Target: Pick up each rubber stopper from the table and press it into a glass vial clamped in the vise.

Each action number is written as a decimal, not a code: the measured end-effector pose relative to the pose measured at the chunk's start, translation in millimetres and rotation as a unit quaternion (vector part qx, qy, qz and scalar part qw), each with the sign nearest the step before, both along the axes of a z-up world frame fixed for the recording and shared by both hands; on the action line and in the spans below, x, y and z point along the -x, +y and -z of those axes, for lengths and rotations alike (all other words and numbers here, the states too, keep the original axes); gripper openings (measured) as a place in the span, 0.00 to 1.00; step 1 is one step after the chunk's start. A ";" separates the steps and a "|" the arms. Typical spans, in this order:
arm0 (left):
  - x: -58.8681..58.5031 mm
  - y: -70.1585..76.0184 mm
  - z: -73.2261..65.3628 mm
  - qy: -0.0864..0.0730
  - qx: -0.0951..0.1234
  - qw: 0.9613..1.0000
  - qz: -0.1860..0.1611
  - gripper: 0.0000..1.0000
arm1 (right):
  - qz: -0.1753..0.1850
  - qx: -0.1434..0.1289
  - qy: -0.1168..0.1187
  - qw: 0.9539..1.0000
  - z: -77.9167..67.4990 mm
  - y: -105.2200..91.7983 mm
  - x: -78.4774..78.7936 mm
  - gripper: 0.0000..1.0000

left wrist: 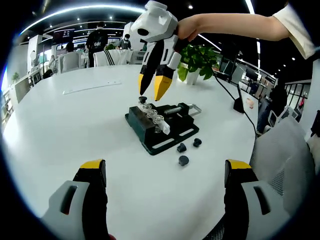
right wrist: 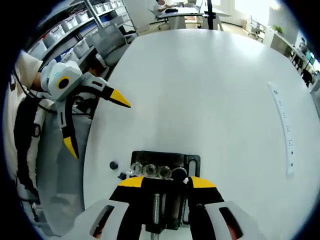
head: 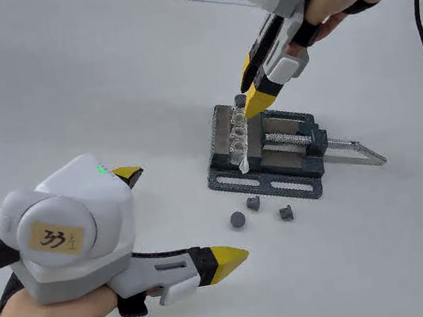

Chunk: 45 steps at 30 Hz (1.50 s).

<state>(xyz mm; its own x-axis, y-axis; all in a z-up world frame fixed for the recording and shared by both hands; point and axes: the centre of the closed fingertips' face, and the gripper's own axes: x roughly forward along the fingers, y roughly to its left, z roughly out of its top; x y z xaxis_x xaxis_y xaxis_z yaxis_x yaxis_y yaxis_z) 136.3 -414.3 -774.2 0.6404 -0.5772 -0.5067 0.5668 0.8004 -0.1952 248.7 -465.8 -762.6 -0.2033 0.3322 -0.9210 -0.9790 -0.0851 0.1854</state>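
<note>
The right gripper (left wrist: 150, 94) hangs just over the vise (head: 293, 163). Its jaws are a little apart and hold nothing. A stopper (right wrist: 179, 173) sits on the end one of the vials (head: 237, 134), right under it. Pushed crooked, I think it could pop off or crack the glass. Three more stoppers (head: 253, 202) lie near the vise. The left gripper (head: 188, 212) is wide open and empty, close to the edge of the table (head: 63, 85), with lots of bare room around.

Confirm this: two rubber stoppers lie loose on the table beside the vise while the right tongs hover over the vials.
Wrong count: three rubber stoppers lie loose on the table beside the vise, as the head view shows. The right tongs do hover over the vials.
</note>
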 end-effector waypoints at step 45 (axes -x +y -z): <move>-0.7 16.7 -14.4 -0.015 -0.017 1.000 0.019 0.99 | 0.041 -0.163 -0.042 0.985 31.4 -52.5 103.2 0.42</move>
